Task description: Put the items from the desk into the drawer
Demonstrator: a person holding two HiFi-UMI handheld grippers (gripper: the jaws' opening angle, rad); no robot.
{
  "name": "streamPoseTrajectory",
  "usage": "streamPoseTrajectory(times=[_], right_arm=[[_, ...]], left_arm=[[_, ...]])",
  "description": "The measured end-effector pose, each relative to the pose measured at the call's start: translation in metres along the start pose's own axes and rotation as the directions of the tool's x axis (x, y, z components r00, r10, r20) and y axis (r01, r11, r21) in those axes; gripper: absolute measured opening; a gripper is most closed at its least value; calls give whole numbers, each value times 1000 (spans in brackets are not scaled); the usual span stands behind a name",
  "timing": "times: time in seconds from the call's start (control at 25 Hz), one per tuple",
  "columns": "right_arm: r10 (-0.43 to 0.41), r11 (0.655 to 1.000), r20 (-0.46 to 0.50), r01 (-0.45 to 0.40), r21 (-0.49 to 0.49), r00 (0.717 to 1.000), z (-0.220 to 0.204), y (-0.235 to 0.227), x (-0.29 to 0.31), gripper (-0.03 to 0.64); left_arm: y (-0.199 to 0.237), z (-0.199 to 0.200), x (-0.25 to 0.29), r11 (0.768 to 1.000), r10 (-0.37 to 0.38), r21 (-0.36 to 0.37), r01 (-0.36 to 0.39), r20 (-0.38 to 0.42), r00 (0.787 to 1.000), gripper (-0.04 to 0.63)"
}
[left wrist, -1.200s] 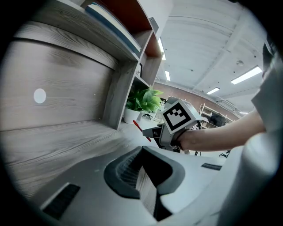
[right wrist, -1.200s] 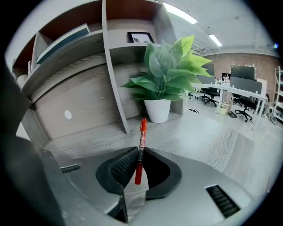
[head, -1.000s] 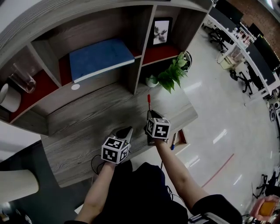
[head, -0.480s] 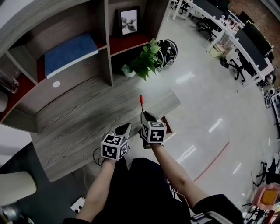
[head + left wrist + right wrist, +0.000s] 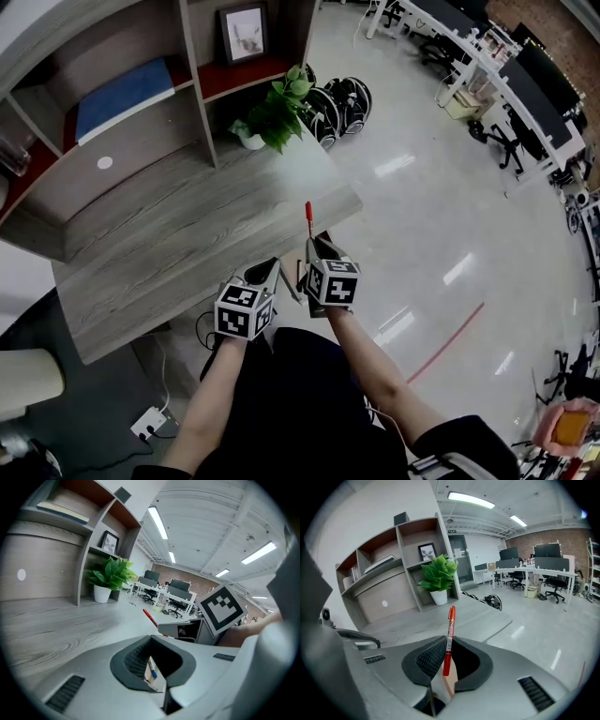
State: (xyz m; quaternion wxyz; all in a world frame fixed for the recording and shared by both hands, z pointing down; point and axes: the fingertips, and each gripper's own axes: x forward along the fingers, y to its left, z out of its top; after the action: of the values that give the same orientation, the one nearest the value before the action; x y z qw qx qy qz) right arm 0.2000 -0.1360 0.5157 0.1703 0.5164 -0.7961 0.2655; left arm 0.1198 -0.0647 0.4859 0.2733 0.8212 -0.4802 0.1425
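your right hand-held gripper point(image 5: 446, 660) was pinching the light, stiff red pen point(image 5: 450, 634) near its end, so it could swivel; the left hand-held gripper point(image 5: 154, 667) was pressed together.

Two arms are reaching toward the near edge of the grey wooden desk point(image 5: 178, 234). The right gripper point(image 5: 317, 244) is pinching a red pen point(image 5: 308, 217) that is pointing away from the person, over that edge. The left gripper point(image 5: 273, 268) is hovering just beside it on the left, jaws together. At the desk's far right a potted plant point(image 5: 275, 111) is standing under the shelf unit point(image 5: 199, 84) — a framed picture point(image 5: 242, 31) is sitting above it, and a blue book point(image 5: 127, 86) is lying further left.
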Motion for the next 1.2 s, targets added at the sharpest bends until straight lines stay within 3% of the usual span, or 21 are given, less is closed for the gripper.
streamPoseTrajectory(times=[0.64, 1.2], right_arm=[[-9, 999, -45, 11, 53, 999, -65, -59, -47, 26], [7, 988, -152, 17, 156, 988, -117, -68, 3, 26]], left_arm=[[-60, -49, 17, 999, 29, -23, -30, -33, 999, 23], [-42, -75, 33, 999, 34, -11, -35, -116, 993, 23]])
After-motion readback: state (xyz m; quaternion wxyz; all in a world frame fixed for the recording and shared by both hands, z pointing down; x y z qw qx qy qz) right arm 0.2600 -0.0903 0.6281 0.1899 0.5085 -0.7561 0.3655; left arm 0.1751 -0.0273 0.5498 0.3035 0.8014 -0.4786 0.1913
